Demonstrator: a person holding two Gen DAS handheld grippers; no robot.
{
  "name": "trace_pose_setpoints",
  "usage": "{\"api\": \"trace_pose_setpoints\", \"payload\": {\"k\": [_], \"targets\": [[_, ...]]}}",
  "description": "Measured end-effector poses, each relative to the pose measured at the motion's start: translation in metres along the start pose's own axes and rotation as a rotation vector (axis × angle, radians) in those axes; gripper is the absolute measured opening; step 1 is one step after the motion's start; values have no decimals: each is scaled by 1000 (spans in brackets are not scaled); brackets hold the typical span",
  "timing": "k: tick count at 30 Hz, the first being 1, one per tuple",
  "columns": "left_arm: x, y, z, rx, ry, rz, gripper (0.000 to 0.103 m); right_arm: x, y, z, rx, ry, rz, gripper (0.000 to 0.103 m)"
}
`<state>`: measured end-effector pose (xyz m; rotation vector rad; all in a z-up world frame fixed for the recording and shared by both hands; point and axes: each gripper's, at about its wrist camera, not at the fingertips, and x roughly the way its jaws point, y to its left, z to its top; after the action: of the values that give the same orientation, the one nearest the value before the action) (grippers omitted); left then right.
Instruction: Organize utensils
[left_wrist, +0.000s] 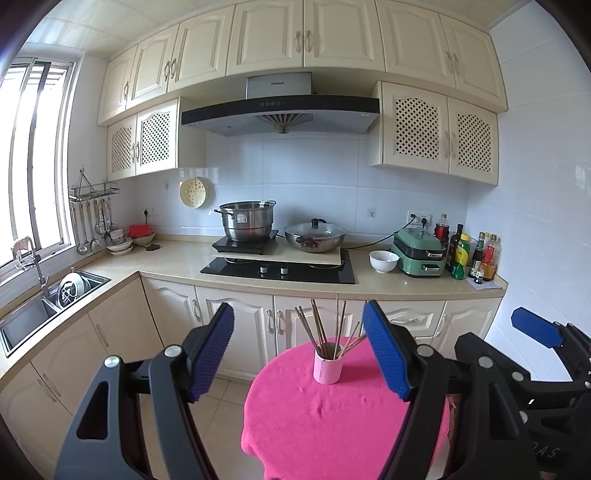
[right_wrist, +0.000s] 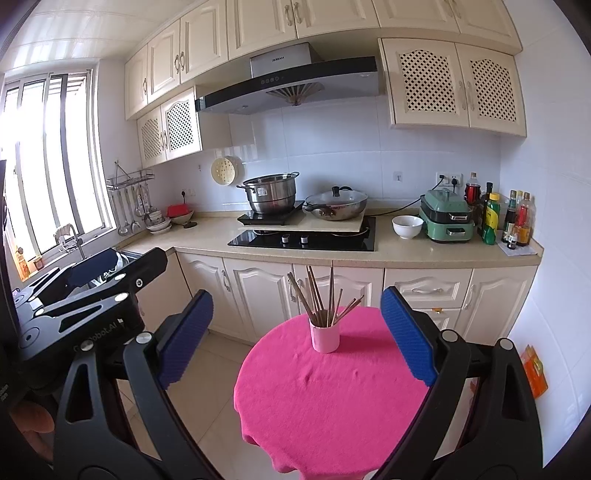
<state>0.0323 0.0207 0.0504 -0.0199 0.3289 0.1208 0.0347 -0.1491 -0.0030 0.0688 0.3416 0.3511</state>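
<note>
A pink cup (left_wrist: 327, 366) (right_wrist: 325, 338) stands near the far edge of a small round table under a pink cloth (left_wrist: 332, 417) (right_wrist: 332, 398). Several brown chopsticks (left_wrist: 320, 328) (right_wrist: 317, 295) stick out of it, fanned apart. My left gripper (left_wrist: 299, 325) is open, held above the table's near side, with nothing between its blue pads (left_wrist: 214, 350). My right gripper (right_wrist: 297, 310) is open too, at about the same height and empty. Each gripper shows at the edge of the other's view: the right one (left_wrist: 535, 328), the left one (right_wrist: 92, 273).
Beyond the table runs a kitchen counter (left_wrist: 177, 262) with a hob (left_wrist: 280, 271), a steel pot (left_wrist: 247, 221), a lidded wok (left_wrist: 314, 236), a white bowl (left_wrist: 384, 261), a green cooker (left_wrist: 421, 254) and bottles (left_wrist: 476, 258). A sink (left_wrist: 37, 314) lies left. Tiled floor (left_wrist: 218, 424) surrounds the table.
</note>
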Motion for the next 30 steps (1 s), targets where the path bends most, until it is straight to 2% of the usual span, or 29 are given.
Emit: {"api": "trace_pose_setpoints", "payload": {"k": [30], "targets": [[7,1,-2,4,15,-16,71,6,-2,-4,11,20,-19,91]]}}
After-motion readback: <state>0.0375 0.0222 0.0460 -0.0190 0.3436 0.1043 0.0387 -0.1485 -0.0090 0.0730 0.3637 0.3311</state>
